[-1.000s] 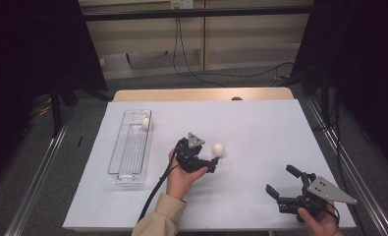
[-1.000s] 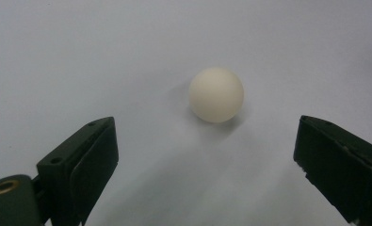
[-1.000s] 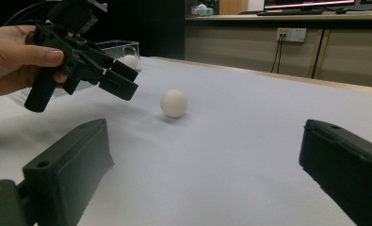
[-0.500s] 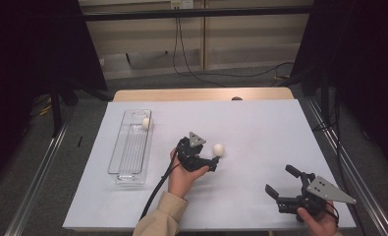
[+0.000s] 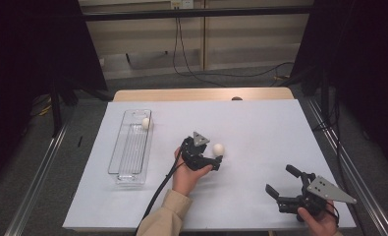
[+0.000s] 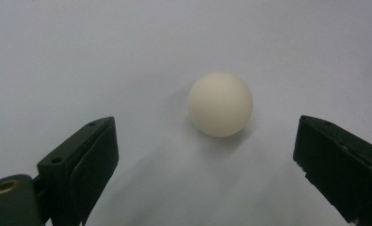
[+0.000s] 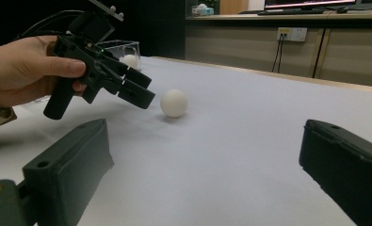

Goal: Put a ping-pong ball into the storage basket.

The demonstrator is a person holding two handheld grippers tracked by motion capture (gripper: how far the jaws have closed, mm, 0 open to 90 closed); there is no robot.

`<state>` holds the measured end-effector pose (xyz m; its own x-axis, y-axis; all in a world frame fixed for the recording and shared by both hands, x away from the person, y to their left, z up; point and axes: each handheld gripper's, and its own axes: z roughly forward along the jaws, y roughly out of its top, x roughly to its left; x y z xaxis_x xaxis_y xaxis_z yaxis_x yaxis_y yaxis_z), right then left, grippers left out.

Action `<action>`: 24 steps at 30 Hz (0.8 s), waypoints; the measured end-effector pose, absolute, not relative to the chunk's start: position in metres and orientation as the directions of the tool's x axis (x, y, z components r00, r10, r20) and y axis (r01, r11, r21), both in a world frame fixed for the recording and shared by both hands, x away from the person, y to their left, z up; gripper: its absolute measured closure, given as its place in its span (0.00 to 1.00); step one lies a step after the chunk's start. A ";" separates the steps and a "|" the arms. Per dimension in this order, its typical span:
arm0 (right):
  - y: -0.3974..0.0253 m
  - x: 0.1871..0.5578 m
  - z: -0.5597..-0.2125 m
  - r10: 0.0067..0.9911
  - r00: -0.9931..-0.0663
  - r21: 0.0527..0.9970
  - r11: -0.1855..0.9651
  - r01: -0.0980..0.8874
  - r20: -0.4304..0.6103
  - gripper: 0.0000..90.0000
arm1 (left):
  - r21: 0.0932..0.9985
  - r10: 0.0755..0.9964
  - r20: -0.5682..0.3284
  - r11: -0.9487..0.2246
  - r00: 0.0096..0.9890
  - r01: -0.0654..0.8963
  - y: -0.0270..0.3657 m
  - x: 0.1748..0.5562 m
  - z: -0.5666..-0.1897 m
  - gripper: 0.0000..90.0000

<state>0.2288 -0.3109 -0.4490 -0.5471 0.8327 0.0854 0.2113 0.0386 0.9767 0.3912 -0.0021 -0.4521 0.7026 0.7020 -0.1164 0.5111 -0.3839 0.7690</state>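
Little is being changed since the earlier high view: the left gripper (image 5: 214, 161) is being kept just short of the white ball (image 5: 218, 148), and the right gripper (image 5: 279, 183) is being held in the same spot, well away from that ball toward the person's side of the white table sheet (image 5: 260, 123).

In the left gripper view, the ball (image 6: 220, 104) is being framed between the two black jaws, which are being held wide apart and clear of it; nothing is being grasped. The ball is lying on the sheet, a little beyond the jaw tips.

In the right gripper view, the right tool's jaws are likewise being held spread and empty, and the ball (image 7: 173, 102) is being seen farther off with the left gripper (image 7: 136, 87) just beside it, gripped by a hand (image 7: 19, 70).

A clear plastic tray (image 5: 127, 162) is standing well apart from the ball, on its left in the high view, and a second white ball (image 5: 146, 123) is being held in the tray's far end.
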 end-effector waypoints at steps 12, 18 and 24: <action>-0.311 0.229 -0.449 0.832 -0.548 0.977 0.040 0.211 0.084 0.02 | 0.766 0.709 -0.115 -0.383 0.696 0.517 -0.006 0.394 -0.457 0.09; -0.310 0.229 -0.449 0.832 -0.549 0.977 0.042 0.210 0.082 0.02 | 0.765 0.710 -0.120 -0.380 0.694 0.521 -0.008 0.395 -0.458 0.09; -0.311 0.229 -0.449 0.833 -0.547 0.977 0.039 0.210 0.084 0.02 | 0.765 0.707 -0.120 -0.381 0.697 0.519 -0.011 0.396 -0.459 0.09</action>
<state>0.2286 -0.3105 -0.4486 -0.5471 0.8328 0.0843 0.2101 0.0391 0.9769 0.3956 -0.0109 -0.4589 0.6966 0.7074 -0.1200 0.5189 -0.3812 0.7652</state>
